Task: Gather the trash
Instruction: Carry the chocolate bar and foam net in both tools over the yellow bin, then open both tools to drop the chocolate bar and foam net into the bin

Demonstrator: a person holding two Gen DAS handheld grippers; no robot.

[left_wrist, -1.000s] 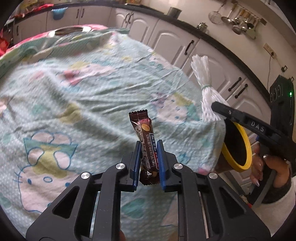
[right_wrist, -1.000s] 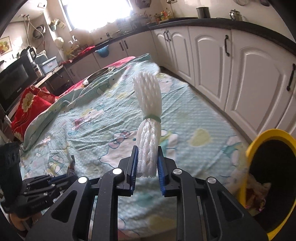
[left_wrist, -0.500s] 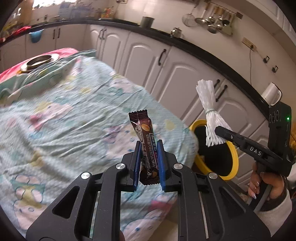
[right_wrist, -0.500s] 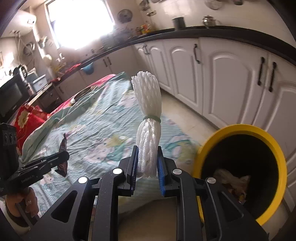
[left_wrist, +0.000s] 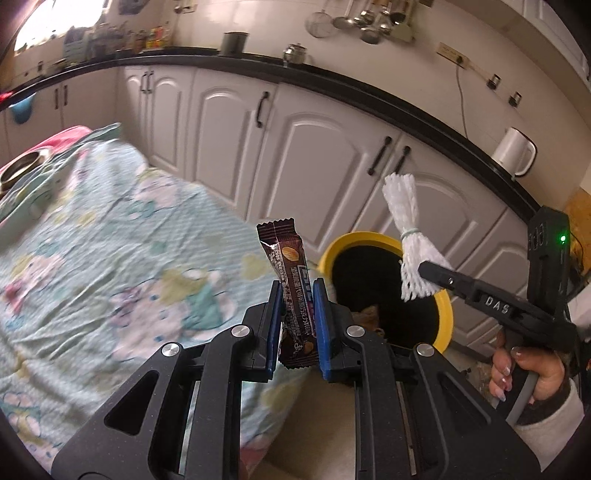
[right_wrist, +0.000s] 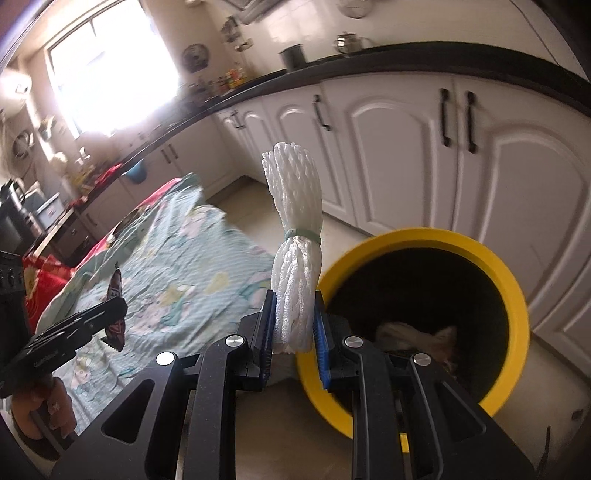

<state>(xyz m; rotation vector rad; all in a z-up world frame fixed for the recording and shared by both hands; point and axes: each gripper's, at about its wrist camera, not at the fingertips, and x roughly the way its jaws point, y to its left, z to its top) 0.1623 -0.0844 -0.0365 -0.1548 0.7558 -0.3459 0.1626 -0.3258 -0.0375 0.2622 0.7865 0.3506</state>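
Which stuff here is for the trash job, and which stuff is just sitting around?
For the job:
- brown snack wrapper, held by the left gripper
- white foam net, held by the right gripper
- yellow-rimmed bin

Just sitting around:
- cartoon bedsheet
- white kettle
- hanging ladles
- cabinets

White cabinets (left_wrist: 317, 155), black countertop (right_wrist: 406, 59), bright window (right_wrist: 110, 74).

your glossy foil wrapper (left_wrist: 293, 295), white foam netting (right_wrist: 295, 236), smooth yellow plastic bin rim (right_wrist: 517, 306), wrinkled printed cotton sheet (left_wrist: 110, 258)
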